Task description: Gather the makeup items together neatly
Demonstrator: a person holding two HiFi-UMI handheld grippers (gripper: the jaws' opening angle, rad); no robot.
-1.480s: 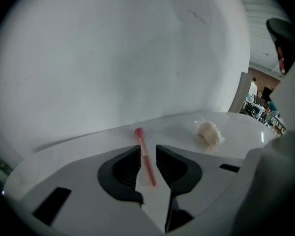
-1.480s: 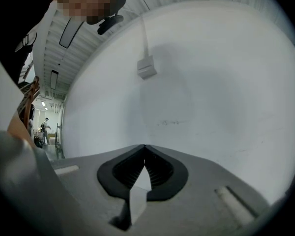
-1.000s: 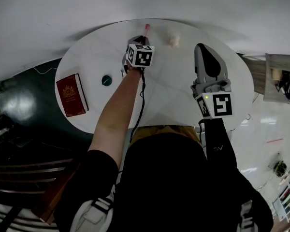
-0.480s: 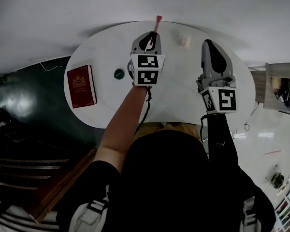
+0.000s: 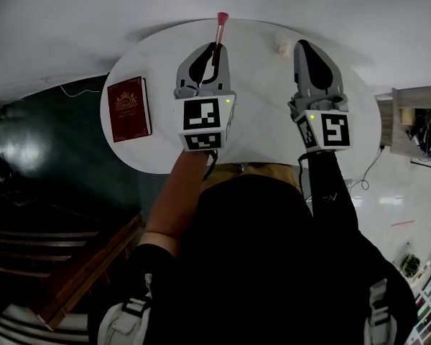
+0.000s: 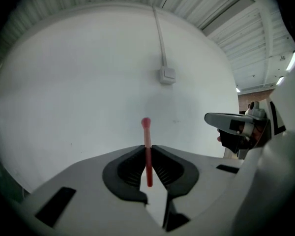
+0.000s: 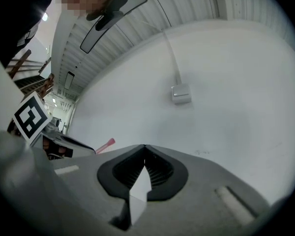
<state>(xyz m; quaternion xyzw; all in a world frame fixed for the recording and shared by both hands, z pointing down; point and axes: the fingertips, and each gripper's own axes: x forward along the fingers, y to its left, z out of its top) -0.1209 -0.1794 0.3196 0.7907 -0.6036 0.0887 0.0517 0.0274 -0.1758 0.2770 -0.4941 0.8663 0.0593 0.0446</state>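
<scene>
My tools, both held over the table [image 5: 266, 106]
My left tool [image 5: 214, 49] is clenched on a pink makeup stick [image 5: 220, 24] above the table's far edge. My right tool [image 5: 302, 47] is closed and empty.

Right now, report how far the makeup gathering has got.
Done: no gathered group shows yet. In hand: left gripper clamps a thin pink stick in its fingers, off the table; right gripper shut, empty. Remaining: a small pale item sits at the table's far edge.

Slim pink makeup stick [image 6: 146, 132] upright in left hand-held gripper [image 6: 147, 149]
</scene>
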